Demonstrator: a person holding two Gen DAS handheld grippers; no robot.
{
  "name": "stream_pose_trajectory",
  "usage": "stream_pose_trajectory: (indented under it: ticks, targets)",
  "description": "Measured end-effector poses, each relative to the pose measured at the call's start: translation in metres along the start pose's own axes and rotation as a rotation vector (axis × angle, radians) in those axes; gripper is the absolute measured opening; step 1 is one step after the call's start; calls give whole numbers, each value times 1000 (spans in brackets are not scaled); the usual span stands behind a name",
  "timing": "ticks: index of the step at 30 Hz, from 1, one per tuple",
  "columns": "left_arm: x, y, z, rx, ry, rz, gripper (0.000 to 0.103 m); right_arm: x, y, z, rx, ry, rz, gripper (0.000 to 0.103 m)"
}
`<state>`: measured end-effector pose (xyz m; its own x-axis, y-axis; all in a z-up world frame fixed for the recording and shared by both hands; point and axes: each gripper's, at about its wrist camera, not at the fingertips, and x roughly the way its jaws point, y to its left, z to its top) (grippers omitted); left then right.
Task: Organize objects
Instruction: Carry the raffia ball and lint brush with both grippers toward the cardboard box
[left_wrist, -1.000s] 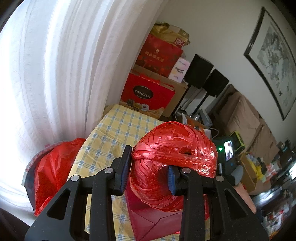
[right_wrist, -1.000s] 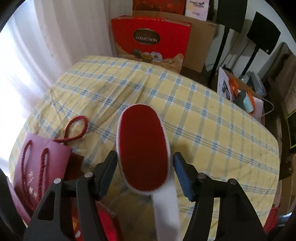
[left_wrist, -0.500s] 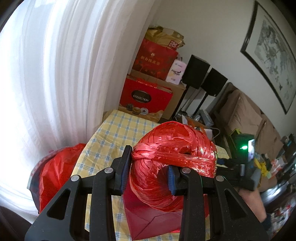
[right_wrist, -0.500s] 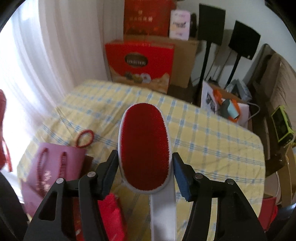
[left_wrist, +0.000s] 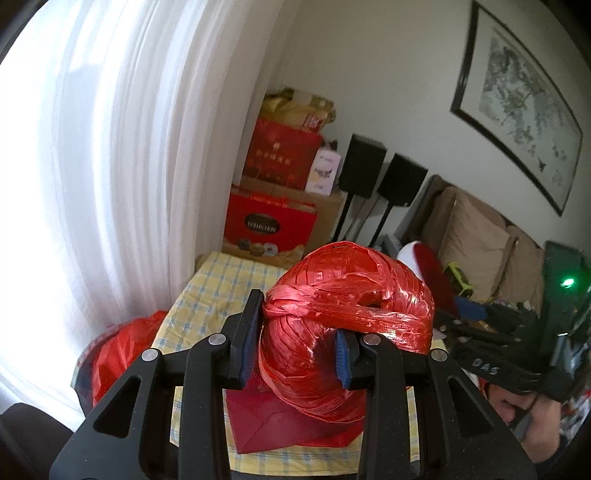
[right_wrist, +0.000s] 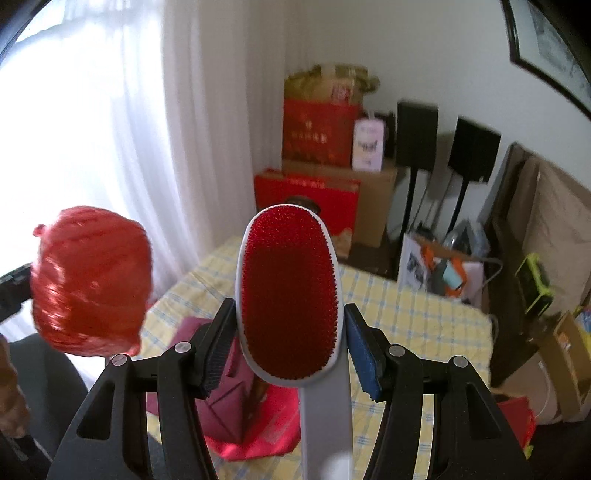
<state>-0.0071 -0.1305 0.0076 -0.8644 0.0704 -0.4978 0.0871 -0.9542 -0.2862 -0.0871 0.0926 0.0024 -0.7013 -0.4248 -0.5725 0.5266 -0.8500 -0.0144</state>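
Note:
My left gripper (left_wrist: 297, 330) is shut on a ball of shiny red plastic twine (left_wrist: 347, 317) and holds it in the air above the table. The same ball (right_wrist: 90, 280) shows blurred at the left of the right wrist view. My right gripper (right_wrist: 288, 314) is shut on a lint brush (right_wrist: 290, 295) with a red oval pad and a white handle, also held high. That brush (left_wrist: 424, 266) peeks out behind the ball in the left wrist view. Below both lies a table with a yellow checked cloth (right_wrist: 424, 317).
Red and maroon paper bags (right_wrist: 229, 417) lie on the table's near end, and a red plastic bag (left_wrist: 118, 354) sits by the white curtain. Red gift boxes (right_wrist: 317, 133) on a cardboard box, two black speakers (right_wrist: 417, 136) and a sofa (left_wrist: 476, 236) stand beyond.
Both grippers rose with their loads, so the table looks farther below. The brush came into the left wrist view, and the twine ball into the right wrist view.

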Motion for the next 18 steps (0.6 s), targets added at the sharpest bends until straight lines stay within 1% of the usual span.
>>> stream_pose_trajectory:
  ticks: [8, 14, 18]
  targets:
    - [-47, -27, 6, 31, -76, -21, 31, -91, 10, 13, -40, -137, -22, 59]
    - [-76, -51, 7, 65, -120, -39, 31, -154, 17, 8, -65, -216, -53, 59]
    - [-94, -67, 6, 91, -146, -67, 31, -184, 20, 1, -67, -252, -79, 59]
